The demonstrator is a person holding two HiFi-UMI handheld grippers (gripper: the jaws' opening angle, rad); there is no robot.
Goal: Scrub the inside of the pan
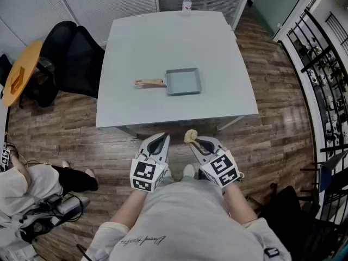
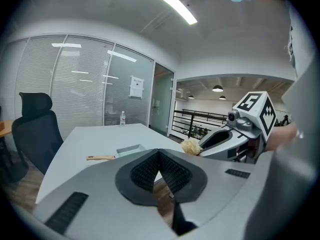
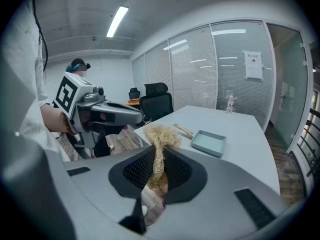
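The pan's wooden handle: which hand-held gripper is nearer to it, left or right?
Left. The left hand-held gripper hovers before the table, in line with the wooden handle; the right hand-held gripper, holding a scrubber, is further right, opposite the pan itself.

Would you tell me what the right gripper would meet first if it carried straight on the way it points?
Most likely the table, near its front edge, touched first by the scrubber pinched in the right gripper. The pan lies farther back, though depth is hard to judge.
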